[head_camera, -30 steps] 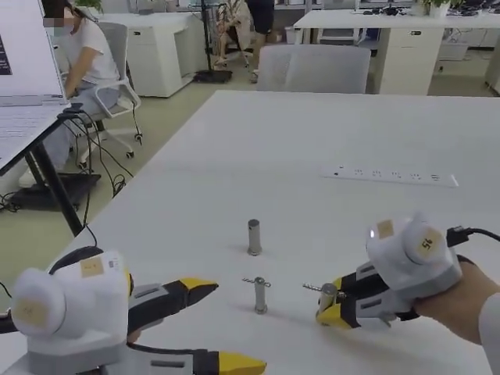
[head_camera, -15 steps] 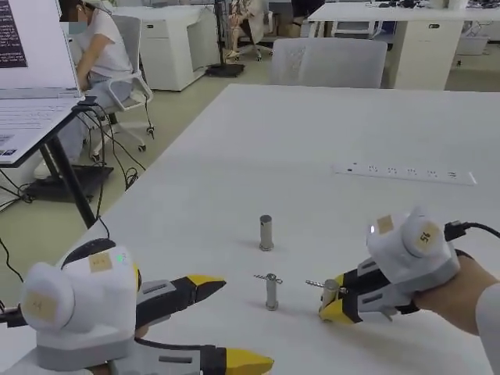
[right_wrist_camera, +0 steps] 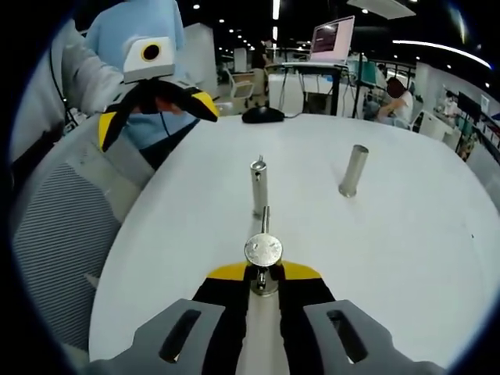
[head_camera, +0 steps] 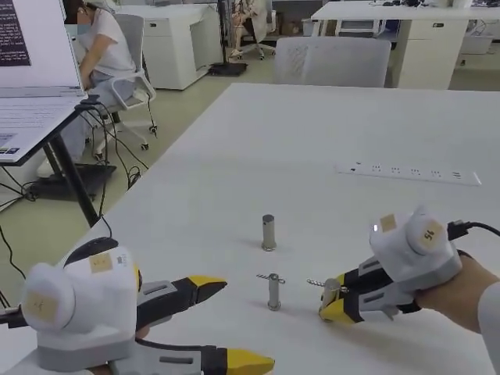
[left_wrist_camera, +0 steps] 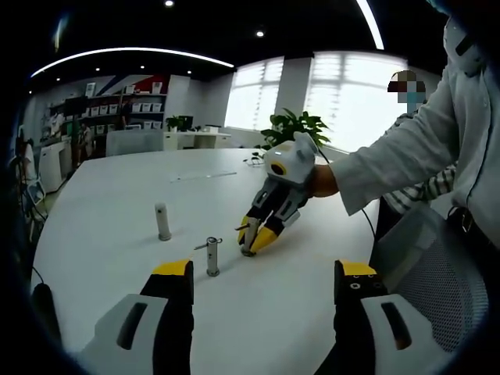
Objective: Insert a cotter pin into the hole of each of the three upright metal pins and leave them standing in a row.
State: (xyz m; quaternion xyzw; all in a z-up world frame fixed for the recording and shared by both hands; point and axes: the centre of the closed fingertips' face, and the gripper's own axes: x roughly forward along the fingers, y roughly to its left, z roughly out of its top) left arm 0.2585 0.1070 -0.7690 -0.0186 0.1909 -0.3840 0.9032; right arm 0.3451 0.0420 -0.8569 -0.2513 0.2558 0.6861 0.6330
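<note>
Right claw (head_camera: 332, 303) clamped tight on third metal pin (head_camera: 331, 290), at 3 o'clock of middle pin (head_camera: 274, 292). Cotter pin (head_camera: 316, 284) looks seated through its hole, tail poking toward 9. Cannot tell if its base touches tabletop (head_camera: 234, 172). Middle pin upright, second cotter pin (head_camera: 270, 277) in. Far pin (head_camera: 269, 232) at 12 o'clock, upright, bare. Left claw (head_camera: 234, 322) at 8 o'clock, jaws wide, empty. Judgement: two of three pinned. Left to do: cotter far pin, release held pin in row.

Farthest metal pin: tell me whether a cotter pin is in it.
Out. The farthest metal pin stands upright with nothing through it.
</note>
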